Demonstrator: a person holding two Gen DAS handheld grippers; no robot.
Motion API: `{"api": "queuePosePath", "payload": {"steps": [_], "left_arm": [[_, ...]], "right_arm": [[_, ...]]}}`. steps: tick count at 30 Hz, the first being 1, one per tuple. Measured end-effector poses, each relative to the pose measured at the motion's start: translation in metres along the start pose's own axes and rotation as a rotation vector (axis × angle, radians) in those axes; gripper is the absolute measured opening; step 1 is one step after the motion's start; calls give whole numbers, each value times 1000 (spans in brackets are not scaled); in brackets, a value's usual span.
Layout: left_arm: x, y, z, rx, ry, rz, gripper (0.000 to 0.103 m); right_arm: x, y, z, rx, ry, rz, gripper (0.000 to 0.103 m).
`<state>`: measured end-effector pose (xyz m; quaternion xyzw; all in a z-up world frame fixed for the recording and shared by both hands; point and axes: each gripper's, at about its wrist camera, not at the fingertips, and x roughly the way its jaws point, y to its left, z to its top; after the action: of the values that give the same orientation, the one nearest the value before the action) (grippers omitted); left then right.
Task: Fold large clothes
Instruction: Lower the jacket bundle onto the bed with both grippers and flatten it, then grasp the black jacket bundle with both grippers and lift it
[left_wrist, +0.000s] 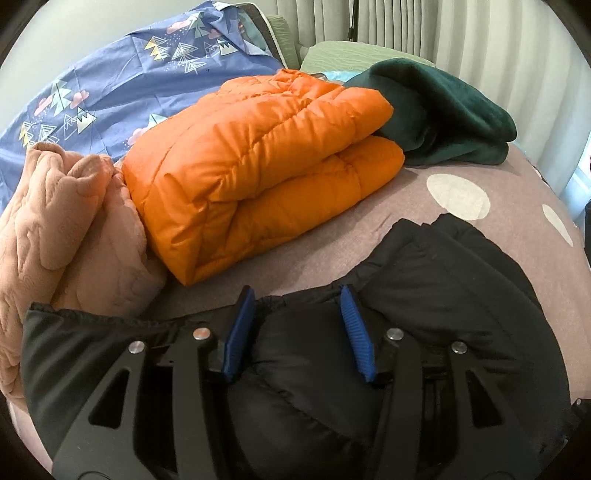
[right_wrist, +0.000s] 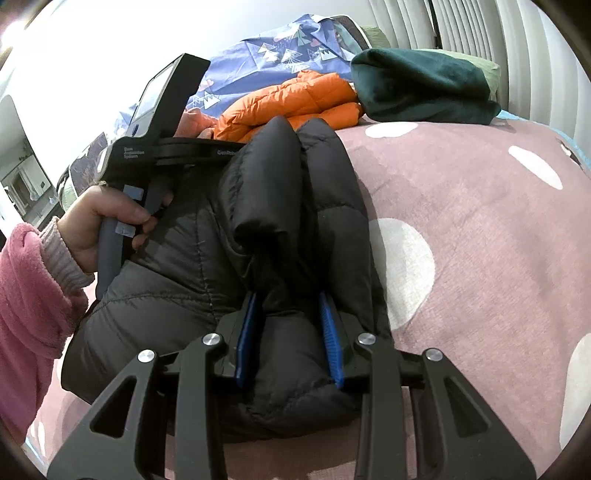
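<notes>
A black puffer jacket (left_wrist: 424, 295) lies on the mauve bedsheet with white dots (left_wrist: 458, 192). My left gripper (left_wrist: 297, 299) is shut on a thick bunch of the jacket, which bulges between its blue pads (left_wrist: 354, 332). In the right wrist view the same jacket (right_wrist: 177, 266) is bunched up, and my right gripper (right_wrist: 290, 306) is shut on another thick fold of it. The left gripper's body shows there (right_wrist: 162, 147), held by a hand in a pink sleeve, at the jacket's far left side.
A folded orange puffer jacket (left_wrist: 266, 166) lies behind the black one. A dark green fleece (left_wrist: 443, 110) sits to its right, a peach blanket (left_wrist: 55, 229) to its left, a blue patterned duvet (left_wrist: 110, 81) behind. Curtains (left_wrist: 480, 44) hang at the back.
</notes>
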<state>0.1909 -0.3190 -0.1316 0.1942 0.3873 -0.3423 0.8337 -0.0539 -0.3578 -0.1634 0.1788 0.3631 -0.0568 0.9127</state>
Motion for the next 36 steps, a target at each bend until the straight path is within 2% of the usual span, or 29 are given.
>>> {"api": "queuePosePath", "payload": {"steps": [9, 15, 18, 21, 23, 25, 26, 27, 29, 31, 33, 36], "left_arm": [[2, 6, -3, -21, 8, -19, 51], [-11, 5, -3, -18, -22, 20, 51], [-15, 9, -2, -47, -22, -7, 51], [-12, 12, 1, -62, -4, -32, 51], [-9, 13, 3, -68, 9, -48, 51], [-7, 15, 3, -78, 12, -65, 51], [-7, 17, 2, -83, 10, -72, 51], [-7, 19, 2, -94, 7, -83, 51], [-7, 24, 3, -135, -1, -121, 51], [-9, 27, 5, -152, -9, -151, 51], [-14, 25, 5, -140, -26, -148, 51], [-43, 35, 3, -153, -99, -187, 50]], "right_arm": [[-2, 3, -1, -16, 1, -21, 33], [-22, 19, 10, -72, 5, -71, 34], [-53, 31, 29, -120, -93, -25, 33], [-60, 44, 47, -181, -135, 22, 30], [-44, 49, 62, -216, -133, 37, 26], [-14, 41, 73, -192, -97, 5, 20], [3, 33, 76, -174, -72, -30, 13], [27, 21, 73, -163, -37, -89, 1], [50, 7, 62, -151, -23, -106, 0], [52, 9, 54, -154, -41, -143, 0], [52, 13, 51, -176, -51, -170, 0], [54, 6, 53, -157, -48, -145, 0]]}}
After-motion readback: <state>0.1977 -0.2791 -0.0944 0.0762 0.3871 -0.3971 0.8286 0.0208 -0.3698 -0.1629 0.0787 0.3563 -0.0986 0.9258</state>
